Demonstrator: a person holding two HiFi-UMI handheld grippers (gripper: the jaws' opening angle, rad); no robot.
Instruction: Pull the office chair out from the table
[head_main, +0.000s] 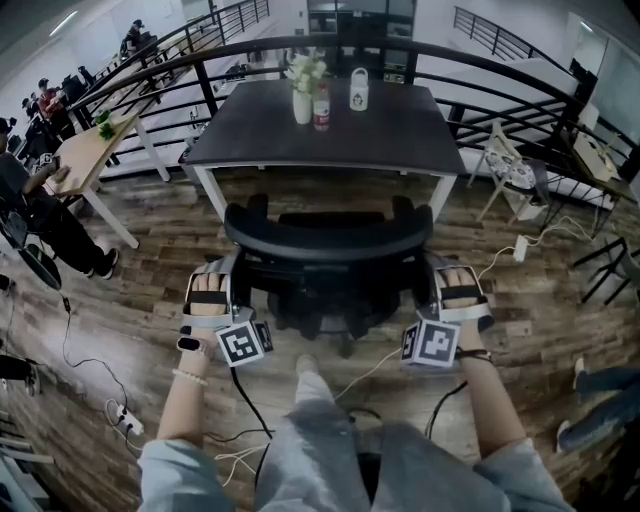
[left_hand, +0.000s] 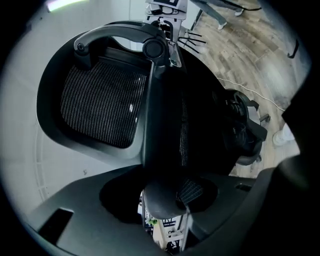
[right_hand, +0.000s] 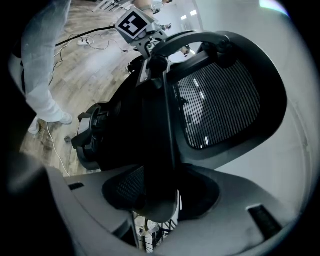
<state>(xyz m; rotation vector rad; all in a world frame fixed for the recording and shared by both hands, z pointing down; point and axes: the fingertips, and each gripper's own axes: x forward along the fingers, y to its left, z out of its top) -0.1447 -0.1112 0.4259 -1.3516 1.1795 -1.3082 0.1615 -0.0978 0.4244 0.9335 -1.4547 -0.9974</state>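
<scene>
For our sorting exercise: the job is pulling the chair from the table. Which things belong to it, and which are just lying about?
Belong: office chair, table, left gripper and right gripper, each clamped on the chair's back.
Lying about: vase of flowers, red container, white jar, power strip.

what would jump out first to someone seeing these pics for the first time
The black office chair fills the middle of the head view, standing just in front of a dark table. The left gripper and right gripper grip it by either side edge of its back, and each gripper view shows that edge between the jaws. Toward the table's far edge stands a vase of white flowers.
</scene>
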